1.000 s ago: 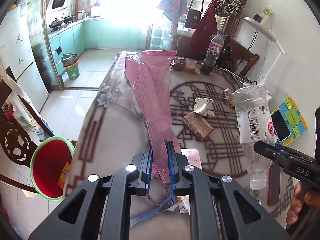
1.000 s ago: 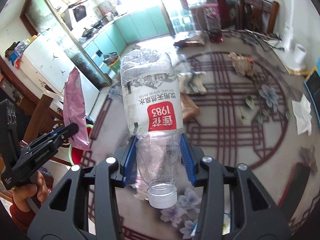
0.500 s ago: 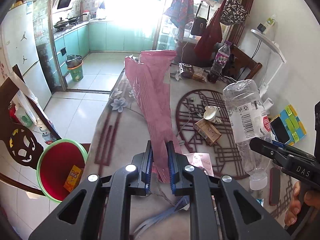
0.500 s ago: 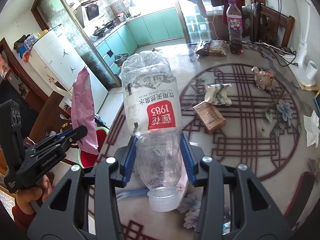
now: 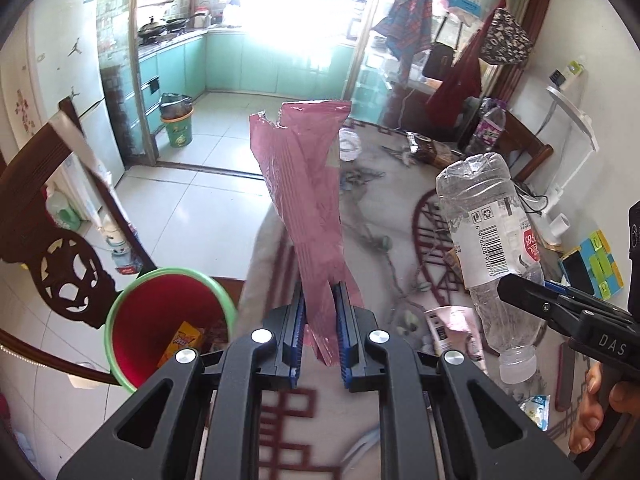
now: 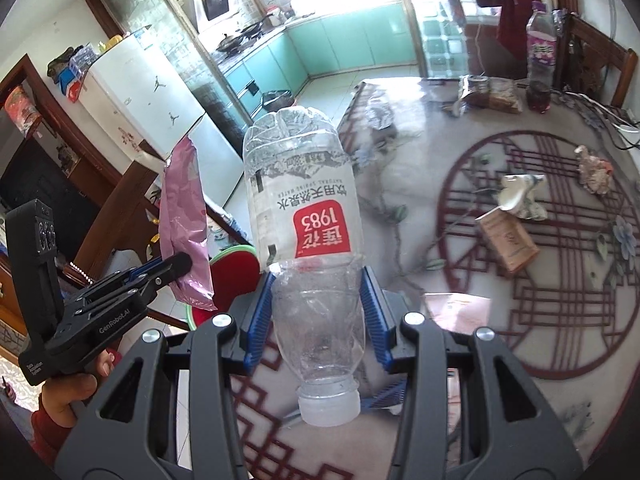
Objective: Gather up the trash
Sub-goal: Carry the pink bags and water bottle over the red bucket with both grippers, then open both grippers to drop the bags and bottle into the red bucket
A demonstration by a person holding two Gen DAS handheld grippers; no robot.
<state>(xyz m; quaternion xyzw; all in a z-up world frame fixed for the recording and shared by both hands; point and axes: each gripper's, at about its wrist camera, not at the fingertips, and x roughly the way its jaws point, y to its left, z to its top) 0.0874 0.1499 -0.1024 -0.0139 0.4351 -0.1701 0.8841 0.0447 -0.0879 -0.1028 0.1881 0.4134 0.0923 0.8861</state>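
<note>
My left gripper (image 5: 319,320) is shut on a long pink plastic wrapper (image 5: 308,200), held upright above the table's left edge. It also shows in the right wrist view (image 6: 185,224). My right gripper (image 6: 318,304) is shut on an empty clear water bottle (image 6: 304,216) with a red label, cap end toward me; the bottle also shows in the left wrist view (image 5: 488,240). A red bin with a green rim (image 5: 160,320) stands on the floor left of the table, a yellow packet inside. It shows partly behind the bottle in the right wrist view (image 6: 236,268).
On the patterned table (image 6: 500,340) lie a small brown box (image 6: 508,240), crumpled paper (image 6: 520,196), a pink leaflet (image 6: 456,312) and a purple drink bottle (image 6: 540,64). A dark carved chair (image 5: 60,276) stands beside the bin. A phone and coloured toy (image 5: 592,268) lie at the right.
Both grippers have moved left and lifted, still holding the wrapper and the bottle. The red bin has come closer, now just left of my left gripper.
</note>
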